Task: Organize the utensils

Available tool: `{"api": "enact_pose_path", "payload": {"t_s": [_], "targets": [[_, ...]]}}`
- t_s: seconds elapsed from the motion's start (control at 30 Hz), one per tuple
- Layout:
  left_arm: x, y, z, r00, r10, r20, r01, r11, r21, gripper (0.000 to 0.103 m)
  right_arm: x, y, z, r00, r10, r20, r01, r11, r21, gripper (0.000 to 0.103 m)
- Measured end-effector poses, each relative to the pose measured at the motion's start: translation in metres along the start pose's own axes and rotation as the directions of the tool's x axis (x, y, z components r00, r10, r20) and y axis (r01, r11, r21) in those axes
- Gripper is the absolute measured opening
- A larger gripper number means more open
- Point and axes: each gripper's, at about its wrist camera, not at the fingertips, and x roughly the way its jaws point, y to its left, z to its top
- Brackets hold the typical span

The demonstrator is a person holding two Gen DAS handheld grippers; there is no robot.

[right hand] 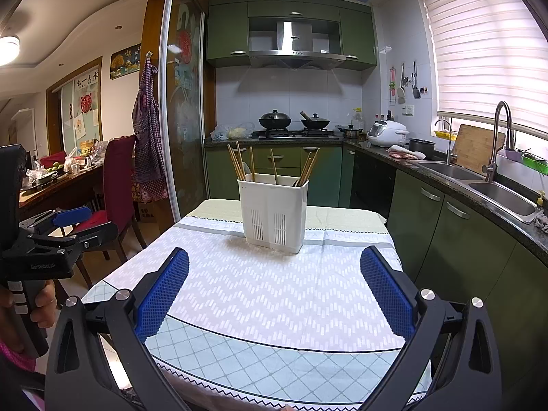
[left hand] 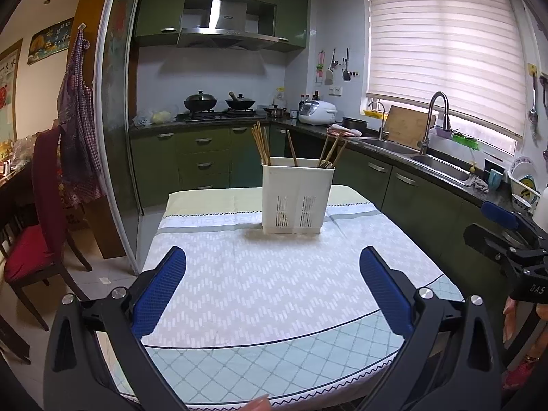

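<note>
A white slotted utensil holder (left hand: 297, 196) (right hand: 273, 211) stands upright on the far half of the table. Several wooden chopsticks (left hand: 262, 144) (right hand: 237, 162) lean in it, with more chopsticks on its right side (left hand: 331, 150) (right hand: 309, 167). My left gripper (left hand: 272, 262) hovers open over the near half of the tablecloth, nothing between its blue pads. My right gripper (right hand: 274, 265) is open too and holds nothing. Each gripper shows at the edge of the other's view: the right gripper (left hand: 507, 236) at the right, the left gripper (right hand: 54, 236) at the left with a hand on its grip.
The table (left hand: 260, 291) (right hand: 274, 294) carries a white and pale-blue patterned cloth. A red-cushioned wooden chair (left hand: 37, 226) (right hand: 113, 188) stands to its left. Green cabinets with a counter and double sink (left hand: 424, 164) (right hand: 493, 191) run along the right. A sliding glass door (left hand: 116, 109) stands at the left.
</note>
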Motion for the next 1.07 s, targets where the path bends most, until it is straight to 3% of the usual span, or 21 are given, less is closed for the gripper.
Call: {"api": "enact_pose_path", "payload": {"t_s": [0.33, 0.47, 0.8, 1.07], "targets": [[-0.0021, 0.0002, -0.0013, 0.999, 0.039, 0.006, -0.039, 0.999, -0.002, 0.097, 0.0002, -0.0006, -0.0002, 1.000, -0.001, -0.001, 0.001, 1.000, 0.001, 0.099], [-0.0005, 0.0077, -0.0023, 0.999, -0.032, -0.003, 0.032, 0.998, -0.050, 0.097, 0.0012, -0.0001, -0.0010, 1.000, -0.001, -0.002, 0.001, 1.000, 0.001, 0.099], [0.0035, 0.0009, -0.0038, 0.999, 0.034, -0.015, -0.034, 0.999, 0.001, 0.097, 0.0037, 0.0016, -0.0040, 1.000, -0.002, -0.004, 0.002, 1.000, 0.004, 0.099], [0.0063, 0.0021, -0.0045, 0.999, 0.044, -0.028, -0.044, 0.999, 0.001, 0.097, 0.0068, 0.0012, -0.0074, 1.000, -0.003, -0.006, 0.003, 1.000, 0.012, 0.099]]}}
